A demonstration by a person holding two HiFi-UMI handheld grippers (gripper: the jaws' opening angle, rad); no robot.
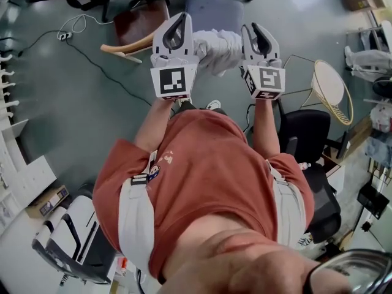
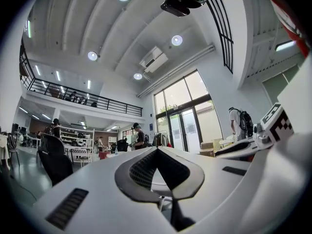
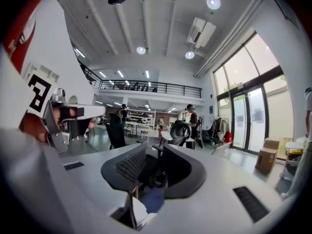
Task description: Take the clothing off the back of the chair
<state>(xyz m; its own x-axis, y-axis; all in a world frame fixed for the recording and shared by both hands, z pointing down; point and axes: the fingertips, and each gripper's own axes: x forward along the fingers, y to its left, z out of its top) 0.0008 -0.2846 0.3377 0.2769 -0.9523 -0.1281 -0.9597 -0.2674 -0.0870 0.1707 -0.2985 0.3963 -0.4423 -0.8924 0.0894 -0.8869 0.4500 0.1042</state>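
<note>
Room: high open hall with a white ceiling and round lights, tall glass doors on one side, a railed gallery across the far end, people and desks well away.
Floor: smooth grey-green floor, with a black cable trailing over it.
Chair: chair with a blue-grey seat, straight ahead of the person, seen from above and behind its back.
Clothing: white clothing bunched over the chair's back on the near side of the seat; not yet lifted.
Left gripper: left gripper held level, jaw tips together, nothing pinched.
Right gripper: right gripper held level, jaws a narrow way apart, empty; blue seat and a scrap of white cloth visible low through the gap.
Key relation: clothing ahead of and below both grippers, in the space between them; long axis seemingly across the view, along the chair's back; each gripper just beside one end, neither touching.
Judgement: right gripper probably the readier of the two, needing to dip down and inward.
Neighbours: brown chair to the left, wire-framed chair and black office chair to the right, all apart from the clothing.
</note>
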